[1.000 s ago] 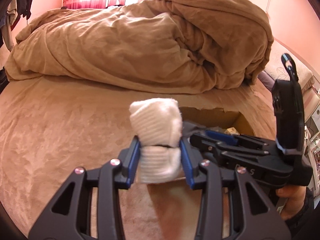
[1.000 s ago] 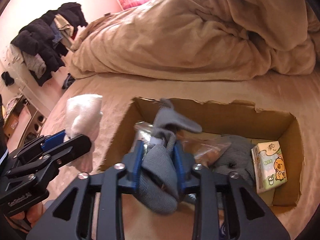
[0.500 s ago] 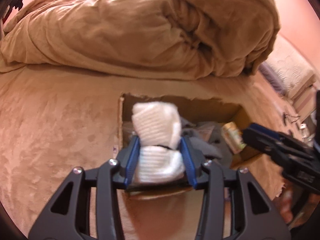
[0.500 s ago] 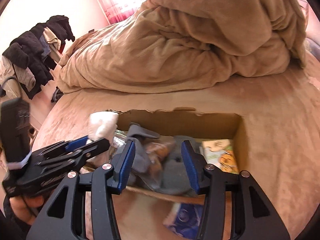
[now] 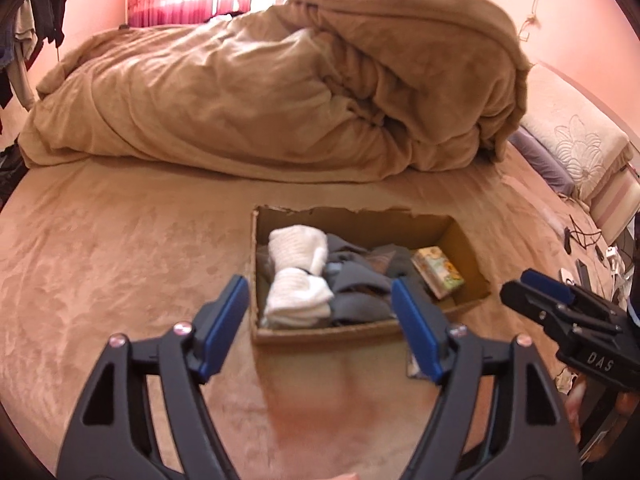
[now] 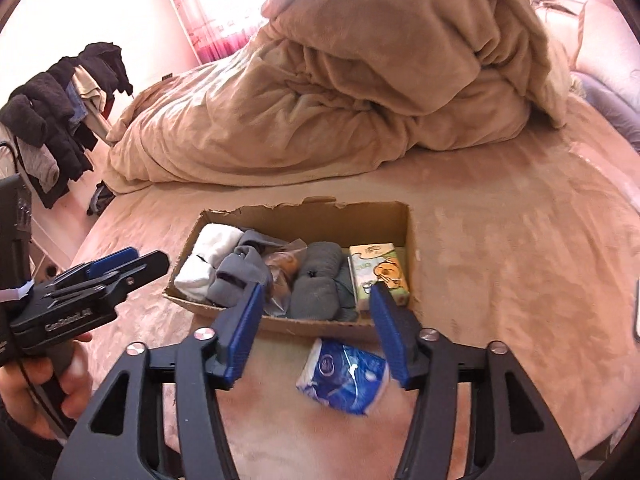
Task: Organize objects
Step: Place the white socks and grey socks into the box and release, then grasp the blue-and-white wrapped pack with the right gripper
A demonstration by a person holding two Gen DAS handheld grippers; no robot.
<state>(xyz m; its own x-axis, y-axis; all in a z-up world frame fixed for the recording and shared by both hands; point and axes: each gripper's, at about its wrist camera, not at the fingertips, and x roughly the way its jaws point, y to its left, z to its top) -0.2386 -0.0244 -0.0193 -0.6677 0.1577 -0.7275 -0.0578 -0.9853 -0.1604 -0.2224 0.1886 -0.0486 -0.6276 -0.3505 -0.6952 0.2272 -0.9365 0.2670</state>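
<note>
An open cardboard box (image 5: 360, 216) (image 6: 304, 214) sits on the bed. In it lie a white sock bundle (image 5: 298, 276) (image 6: 208, 258) at the left end, grey socks (image 5: 356, 280) (image 6: 316, 284) in the middle and a cartoon tissue pack (image 5: 438, 272) (image 6: 378, 274) at the right end. My left gripper (image 5: 320, 332) is open and empty, just short of the box. My right gripper (image 6: 316, 334) is open and empty over the box's near wall. A blue tissue pack (image 6: 344, 376) lies on the bed in front of the box.
A heaped tan duvet (image 5: 280, 88) (image 6: 360, 80) lies behind the box. Pillows (image 5: 568, 148) are at the right. Clothes (image 6: 52, 120) hang on a rack at the left. Cables and small devices (image 5: 588, 248) lie at the bed's right side.
My left gripper opened and let the white sock bundle go into the box. My right gripper released the grey sock into the box. Both grippers pulled back.
</note>
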